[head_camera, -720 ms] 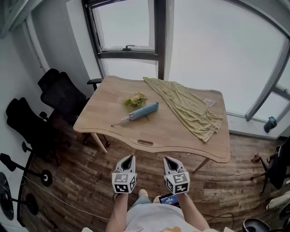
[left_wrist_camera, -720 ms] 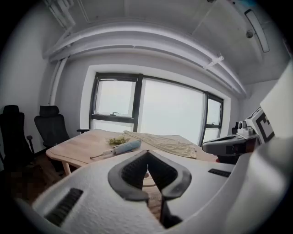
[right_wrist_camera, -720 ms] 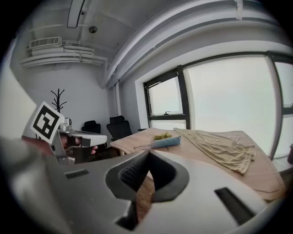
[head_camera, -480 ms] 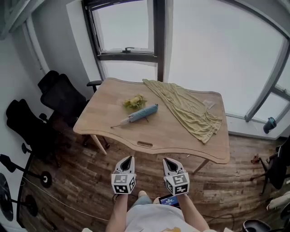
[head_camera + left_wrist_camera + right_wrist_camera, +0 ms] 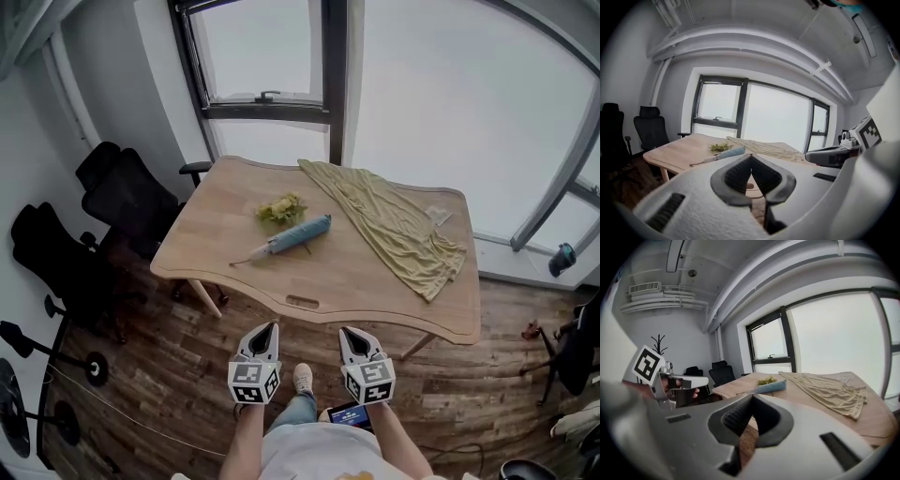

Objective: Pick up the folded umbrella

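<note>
You hold your left claw point(image 5: 266, 328) and right claw point(image 5: 349, 333) side by side short of the bench point(image 5: 328, 281). Both have their jaws pressed together and empty, since nothing is within reach. The folded umbrella point(image 5: 295, 234) lies flat mid-bench. A yellow-green sprig point(image 5: 278, 208) sits just behind it, and a cloth point(image 5: 398, 230) covers the bench's right side.

A light wooden table point(image 5: 225, 234) with a wavy front edge stands before a dark-framed window point(image 5: 333, 84). A yellow-green cloth point(image 5: 394, 225) lies rumpled across its right half, running from the far edge toward the near right corner. A small bunch of yellow-green flowers point(image 5: 279, 208) lies near the middle. Black office chairs point(image 5: 122, 199) stand at the table's left, on a wood-plank floor point(image 5: 178, 370).
</note>
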A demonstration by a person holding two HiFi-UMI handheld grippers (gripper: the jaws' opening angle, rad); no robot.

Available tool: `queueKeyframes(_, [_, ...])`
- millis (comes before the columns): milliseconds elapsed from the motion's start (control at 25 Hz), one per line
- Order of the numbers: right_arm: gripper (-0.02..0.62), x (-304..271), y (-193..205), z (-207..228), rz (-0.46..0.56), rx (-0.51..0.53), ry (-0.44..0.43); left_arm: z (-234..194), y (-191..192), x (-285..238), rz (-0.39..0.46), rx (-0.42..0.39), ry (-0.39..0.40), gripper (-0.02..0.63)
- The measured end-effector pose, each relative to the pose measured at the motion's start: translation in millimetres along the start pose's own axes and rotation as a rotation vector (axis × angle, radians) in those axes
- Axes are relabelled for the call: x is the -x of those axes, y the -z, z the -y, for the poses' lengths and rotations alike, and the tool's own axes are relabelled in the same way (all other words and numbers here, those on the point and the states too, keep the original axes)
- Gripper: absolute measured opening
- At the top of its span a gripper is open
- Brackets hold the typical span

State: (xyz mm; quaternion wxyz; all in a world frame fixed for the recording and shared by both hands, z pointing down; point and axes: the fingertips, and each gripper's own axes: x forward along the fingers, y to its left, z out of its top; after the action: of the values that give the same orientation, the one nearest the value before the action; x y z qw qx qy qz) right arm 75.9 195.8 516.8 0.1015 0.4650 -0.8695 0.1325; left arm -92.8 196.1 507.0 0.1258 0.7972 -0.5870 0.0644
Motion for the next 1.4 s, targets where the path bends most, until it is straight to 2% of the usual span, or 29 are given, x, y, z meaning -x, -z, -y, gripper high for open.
queueKeyframes(240, [0.011, -56.7, -2.5, 15.7, -0.033, 0.003, -0.015, -30.9, -3.0, -49.7, -0.002, 0.033, 0.007, 0.02])
queueKeyframes(440, [0.011, -128.7, -18.4, 39.3, -0.063, 0.016, -0.031, -67.6, -20.2, -123.0, -0.014, 0.027, 0.019, 0.02])
queueKeyframes(720, [0.011, -229.2, -48.7, 69.5, -0.103, 0.001, -0.017, -114.3, -48.4, -220.5, -0.05, -0.017, 0.083, 0.018])
queueKeyframes(880, [0.011, -273.9, -53.1, 82.4, -0.121, -0.01, 0.006, -150.2, -49.9, -263.2, -0.082, 0.01, 0.063, 0.018])
queueKeyframes(1080, [0.011, -303.9, -59.4, 103.1, -0.122, -0.028, 0.066, -173.1, -55.2, -301.8, -0.088, 0.028, 0.114, 0.018])
queueKeyframes(1240, [0.011, -310.4, -69.0, 113.2, -0.114, -0.033, 0.097, -172.6, -61.4, -320.5, -0.085, 0.039, 0.152, 0.02])
queueKeyframes(1400, [0.011, -313.5, -74.2, 121.2, -0.113, -0.042, 0.116, -168.5, -66.5, -331.3, -0.071, 0.087, 0.184, 0.018])
